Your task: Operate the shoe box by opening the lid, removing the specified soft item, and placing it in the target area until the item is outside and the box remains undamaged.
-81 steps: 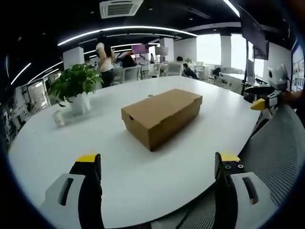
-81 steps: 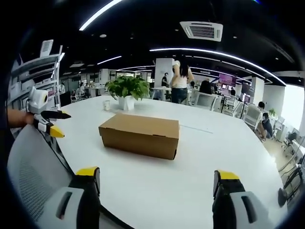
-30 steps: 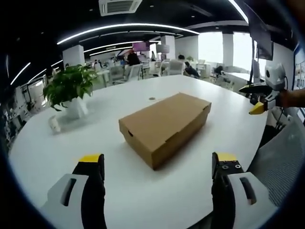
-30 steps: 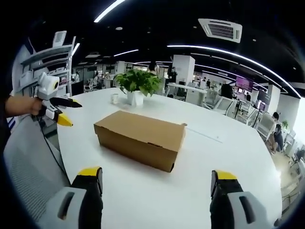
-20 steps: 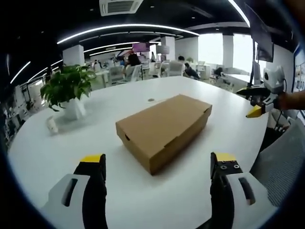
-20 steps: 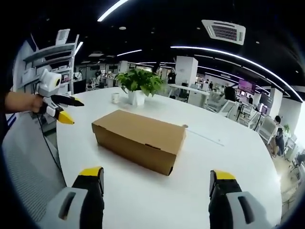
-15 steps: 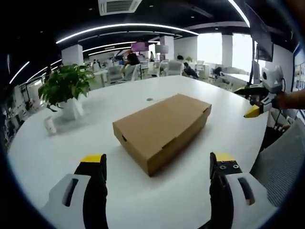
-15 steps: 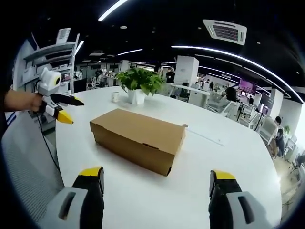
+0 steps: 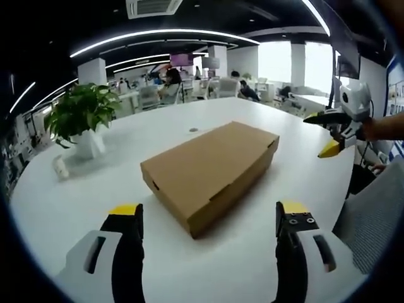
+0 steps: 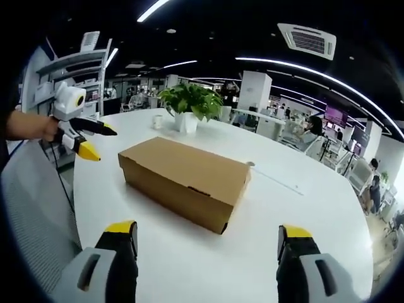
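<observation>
— Where was the box?

— The plain brown cardboard shoe box (image 9: 211,172) lay lid-closed on the round white table (image 9: 76,202), ahead of both my tongs, touched by neither.

— And the tongs?

— My left gripper (image 9: 205,222) and right gripper (image 10: 205,237) both stood spread wide, grasping nothing. A potted green plant (image 10: 189,104) stood beyond the box.

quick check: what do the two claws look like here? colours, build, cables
Both match. Left claw: two black jaws with yellow tips, set in light grey housings with dark slots; screw heads show on one jaw. Right claw: same black jaws, yellow tips, grey housings. Seen from the other side, each has a white body, and a thin dark cable hangs from the left one. No sleeve visible.
</observation>
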Tool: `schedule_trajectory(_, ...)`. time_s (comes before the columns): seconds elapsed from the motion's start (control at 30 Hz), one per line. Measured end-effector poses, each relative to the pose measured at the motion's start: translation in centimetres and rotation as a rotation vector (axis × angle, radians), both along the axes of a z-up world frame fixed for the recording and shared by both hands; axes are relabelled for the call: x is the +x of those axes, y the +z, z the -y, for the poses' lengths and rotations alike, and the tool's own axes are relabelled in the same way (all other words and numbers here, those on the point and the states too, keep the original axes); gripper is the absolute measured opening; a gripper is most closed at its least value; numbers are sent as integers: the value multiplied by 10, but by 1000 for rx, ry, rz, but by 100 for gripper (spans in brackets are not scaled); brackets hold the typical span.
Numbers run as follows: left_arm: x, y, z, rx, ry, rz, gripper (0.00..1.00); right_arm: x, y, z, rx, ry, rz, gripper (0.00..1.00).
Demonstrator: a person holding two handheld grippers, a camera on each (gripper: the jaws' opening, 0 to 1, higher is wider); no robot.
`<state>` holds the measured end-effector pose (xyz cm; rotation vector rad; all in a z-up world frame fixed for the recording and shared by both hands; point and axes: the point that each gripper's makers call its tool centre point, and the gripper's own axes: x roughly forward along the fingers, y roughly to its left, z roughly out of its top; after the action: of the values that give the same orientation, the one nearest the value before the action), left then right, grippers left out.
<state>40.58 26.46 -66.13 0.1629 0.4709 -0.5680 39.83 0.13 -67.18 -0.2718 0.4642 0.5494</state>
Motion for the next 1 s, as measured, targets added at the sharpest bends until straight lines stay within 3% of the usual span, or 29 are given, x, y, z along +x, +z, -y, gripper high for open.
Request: schedule_trajectory(1.0,11,-15,6,17,-1,-33,84,14,-10,-1,-34,32,-21,91)
